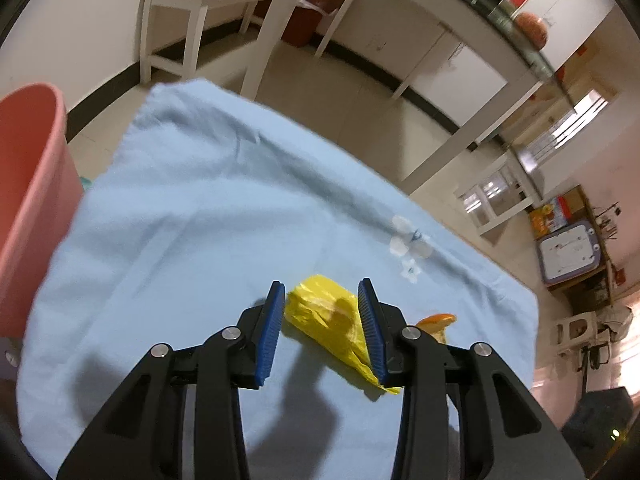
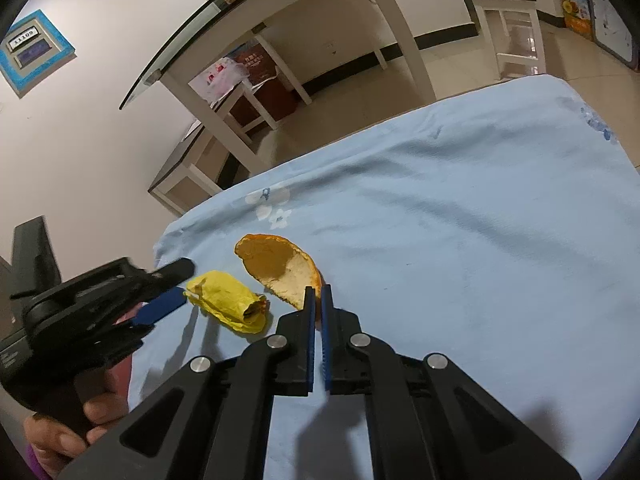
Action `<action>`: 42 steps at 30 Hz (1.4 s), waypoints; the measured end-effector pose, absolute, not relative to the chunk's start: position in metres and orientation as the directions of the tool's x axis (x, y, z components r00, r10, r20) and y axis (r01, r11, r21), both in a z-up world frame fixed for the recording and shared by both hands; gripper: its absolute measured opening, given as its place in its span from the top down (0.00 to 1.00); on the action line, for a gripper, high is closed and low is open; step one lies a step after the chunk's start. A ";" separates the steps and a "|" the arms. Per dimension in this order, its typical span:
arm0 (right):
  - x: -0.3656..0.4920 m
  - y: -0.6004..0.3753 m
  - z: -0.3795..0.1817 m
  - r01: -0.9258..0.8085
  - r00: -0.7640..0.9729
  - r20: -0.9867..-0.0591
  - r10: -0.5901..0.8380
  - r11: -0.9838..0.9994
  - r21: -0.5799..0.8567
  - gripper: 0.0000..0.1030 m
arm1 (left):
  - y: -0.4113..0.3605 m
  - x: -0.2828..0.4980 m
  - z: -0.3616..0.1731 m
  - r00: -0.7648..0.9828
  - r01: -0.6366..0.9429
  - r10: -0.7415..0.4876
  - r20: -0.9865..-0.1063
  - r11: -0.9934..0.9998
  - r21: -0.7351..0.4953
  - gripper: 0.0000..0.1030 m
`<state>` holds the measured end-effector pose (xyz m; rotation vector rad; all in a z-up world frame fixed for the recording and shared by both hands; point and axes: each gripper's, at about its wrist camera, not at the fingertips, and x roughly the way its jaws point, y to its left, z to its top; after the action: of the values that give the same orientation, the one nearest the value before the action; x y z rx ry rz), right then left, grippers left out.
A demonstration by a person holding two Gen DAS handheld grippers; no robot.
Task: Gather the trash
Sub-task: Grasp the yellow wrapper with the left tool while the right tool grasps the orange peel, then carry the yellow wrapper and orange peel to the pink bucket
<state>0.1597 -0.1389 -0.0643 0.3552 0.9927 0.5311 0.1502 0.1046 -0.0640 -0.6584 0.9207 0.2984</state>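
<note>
Here the left gripper (image 1: 322,292) has its blue pads spread, with the yellow wrapper (image 1: 332,320) lying on the cloth between them; pads not pressing it as far as the left wrist view shows, though the right-hand pad overlaps the wrapper's tail. Wrapper is crumpled and sits near the close edge of the light blue cloth (image 1: 208,216). The right gripper (image 2: 317,290) is pressed together, tips pinching the near rim of the orange peel (image 2: 280,268), which lies cup-side up just beside the wrapper.

Right wrist view shows what the left one doesn't: the peel in full, the wrapper's rolled end with a dark opening, the left gripper from the side coming in at the wrapper's far-left end, and a hand (image 2: 68,424) gripping its black handle. There one blue finger of the left gripper sits just beside the wrapper; touching or not, cannot tell. Left wrist view shows only a sliver of the peel past its right finger, plus a pink bin (image 1: 32,200) standing at the cloth's left edge, absent from the right view.

Around: a flower print (image 2: 268,206) on the cloth beyond the trash, a white-legged glass-top table (image 2: 224,92) on the tiled floor behind, a low bench (image 1: 192,4) by the wall, a red box under the table. Nothing lies between either gripper and its item; left wrist view is motion-blurred.
</note>
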 end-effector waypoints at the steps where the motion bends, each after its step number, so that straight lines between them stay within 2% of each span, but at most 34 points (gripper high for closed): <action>1: 0.159 -0.140 -0.063 -0.260 0.443 -0.693 0.569 0.821 0.508 0.99 | 0.101 0.154 -0.069 0.568 -0.510 -0.040 -0.822 0.767 -0.389 0.63; 4: 0.159 -0.142 -0.059 -0.267 0.468 -0.684 0.560 0.827 0.495 1.00 | 0.093 0.154 -0.070 0.569 -0.497 -0.021 -0.822 0.788 -0.364 0.63; 7: 0.159 -0.144 -0.057 -0.270 0.482 -0.682 0.551 0.833 0.483 1.00 | 0.092 0.149 -0.071 0.576 -0.485 -0.048 -0.816 0.783 -0.388 0.63; 9: 0.161 -0.147 -0.058 -0.259 0.476 -0.684 0.553 0.831 0.492 1.00 | 0.091 0.142 -0.071 0.583 -0.474 -0.060 -0.810 0.785 -0.399 0.75; 10: 0.162 -0.148 -0.059 -0.255 0.472 -0.684 0.556 0.829 0.498 1.00 | 0.090 0.141 -0.071 0.582 -0.470 -0.068 -0.810 0.785 -0.403 0.86; 14: 0.163 -0.149 -0.060 -0.251 0.468 -0.682 0.562 0.824 0.508 1.00 | 0.091 0.124 -0.064 0.606 -0.449 -0.108 -0.788 0.771 -0.452 0.95; 29: 0.171 -0.174 -0.059 -0.201 0.470 -0.616 0.632 0.756 0.623 0.99 | 0.105 0.043 -0.023 0.668 -0.410 -0.037 -0.743 0.815 -0.409 0.97; 31: 0.172 -0.177 -0.060 -0.196 0.459 -0.602 0.654 0.735 0.649 0.96 | 0.107 0.034 -0.020 0.674 -0.413 -0.028 -0.738 0.814 -0.409 0.97; 34: 0.171 -0.173 -0.059 -0.219 0.439 -0.591 0.677 0.718 0.661 0.80 | 0.110 0.028 -0.017 0.684 -0.416 -0.027 -0.729 0.806 -0.421 0.97; 35: 0.170 -0.170 -0.058 -0.233 0.437 -0.588 0.681 0.717 0.657 0.63 | 0.111 0.026 -0.016 0.686 -0.416 -0.026 -0.727 0.806 -0.422 0.97; 36: 0.168 -0.167 -0.057 -0.245 0.440 -0.585 0.681 0.718 0.652 0.56 | 0.112 0.024 -0.016 0.689 -0.414 -0.027 -0.724 0.806 -0.424 0.97; 42: 0.163 -0.145 -0.052 -0.323 0.461 -0.625 0.630 0.775 0.543 0.56 | 0.110 0.019 -0.017 0.691 -0.404 -0.044 -0.721 0.804 -0.436 0.97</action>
<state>0.1626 -0.1446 -0.0521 0.3740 0.9188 0.6031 0.0188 0.1102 -0.0173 -0.6177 0.7923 0.2159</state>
